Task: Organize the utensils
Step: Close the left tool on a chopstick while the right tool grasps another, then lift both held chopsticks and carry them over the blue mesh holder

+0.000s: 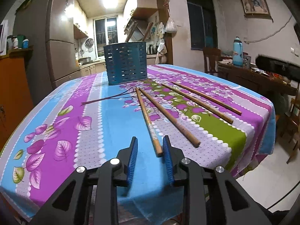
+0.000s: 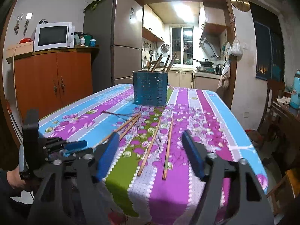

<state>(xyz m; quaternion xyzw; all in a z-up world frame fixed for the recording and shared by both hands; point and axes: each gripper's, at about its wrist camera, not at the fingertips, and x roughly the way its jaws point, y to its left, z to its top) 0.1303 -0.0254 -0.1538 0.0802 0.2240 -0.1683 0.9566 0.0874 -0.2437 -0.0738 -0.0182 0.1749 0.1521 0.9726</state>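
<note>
A blue perforated utensil holder (image 1: 126,63) stands at the far end of the table; in the right wrist view the holder (image 2: 150,88) has several chopsticks upright in it. Several wooden chopsticks lie loose on the cloth. My left gripper (image 1: 150,140) is open, low over the table, with the near end of one chopstick (image 1: 149,122) between its blue pads, close to the right pad. A second chopstick (image 1: 169,117) lies just to its right. My right gripper (image 2: 151,136) is open and empty above two chopsticks (image 2: 150,146).
The table has a purple, blue and green floral cloth (image 1: 93,116). Two more chopsticks (image 1: 198,103) lie toward the right edge. My left gripper also shows at the left in the right wrist view (image 2: 75,146). Chairs and a side table (image 1: 243,71) stand to the right.
</note>
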